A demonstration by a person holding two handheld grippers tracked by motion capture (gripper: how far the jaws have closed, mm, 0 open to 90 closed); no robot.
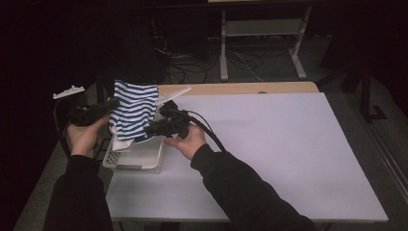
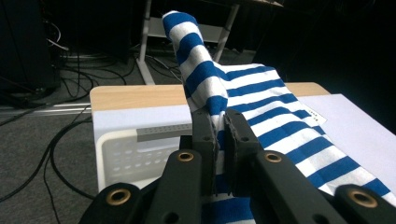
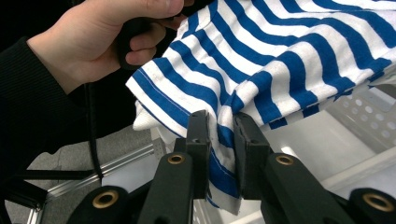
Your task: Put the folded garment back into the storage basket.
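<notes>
Both claws pinch the striped cloth, and it hangs between them above the basket.

The left claw [image 2: 219, 133] is clamped narrow on a fold of the blue-and-white striped cloth [image 1: 132, 108], and the right claw [image 3: 219, 140] is clamped just as narrow on another edge, fabric bunched between its pads. From the left claw the cloth runs right and slightly nearer to the right claw [image 1: 150, 129], so its stretched length lies across the desk [image 1: 269, 144] from left to right. Under it sits the white perforated basket [image 1: 137, 159] at the desk's left edge, the cloth's lower hem drooping into it. Neither hand is nearer: each holds one end.
</notes>
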